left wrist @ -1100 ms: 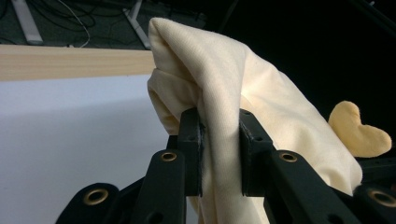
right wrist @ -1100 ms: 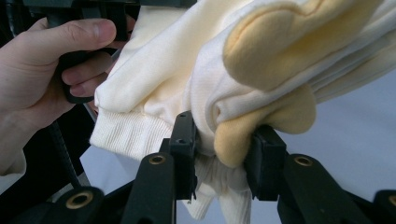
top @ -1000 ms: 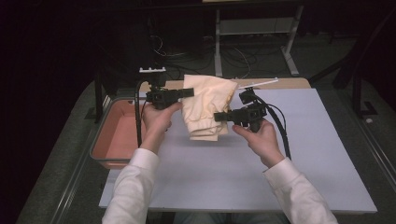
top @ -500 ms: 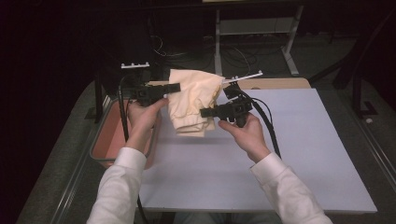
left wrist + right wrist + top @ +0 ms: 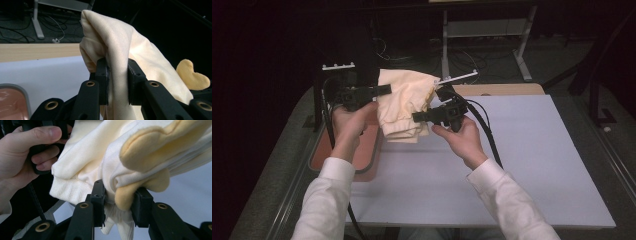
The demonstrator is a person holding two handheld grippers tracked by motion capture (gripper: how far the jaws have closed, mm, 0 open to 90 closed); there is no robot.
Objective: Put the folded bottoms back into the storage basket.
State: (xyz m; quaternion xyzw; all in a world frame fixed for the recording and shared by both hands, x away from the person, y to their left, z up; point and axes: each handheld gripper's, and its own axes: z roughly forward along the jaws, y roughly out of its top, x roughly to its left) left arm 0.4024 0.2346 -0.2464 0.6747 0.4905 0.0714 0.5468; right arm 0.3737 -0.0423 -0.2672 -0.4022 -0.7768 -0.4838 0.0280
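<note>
Up above the worktop (image 5: 522,165), a folded cream garment (image 5: 404,102) hangs in the air between both claws. At about nine o'clock of it, the left claw (image 5: 384,90) is clamped on an upper fold. Toward four o'clock, the right claw (image 5: 417,117) pinches a bunched cream-and-yellow edge. Beneath the left hand (image 5: 347,122), at the worktop's nine o'clock side, sits a reddish tray (image 5: 362,160).
</note>
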